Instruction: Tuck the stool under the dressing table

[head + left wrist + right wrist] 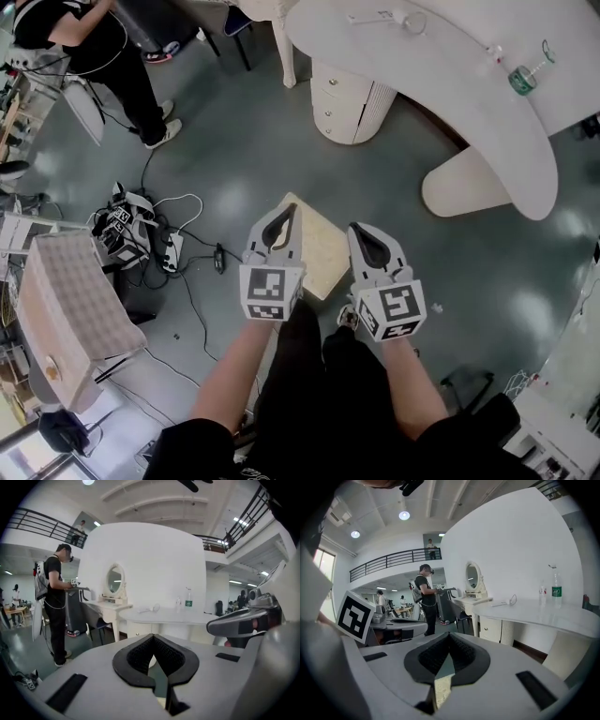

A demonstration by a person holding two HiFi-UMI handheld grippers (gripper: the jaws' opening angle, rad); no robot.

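Head view shows left gripper (286, 214) and right gripper (364, 234) closed, empty, over a square cream stool (321, 251).

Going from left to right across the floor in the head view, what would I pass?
Pale quilted box → tangle of cables → left claw → stool → right claw → dressing table's leg.

- One square cream padded stool (319, 251) is sitting near, at the centre.
- One curved white dressing table (450, 66) is standing far right.
- Two clear plastic bottles (521, 79) are standing on it.
- Two grey two-jaw grippers are hovering near: left gripper (289, 212), right gripper (358, 231).
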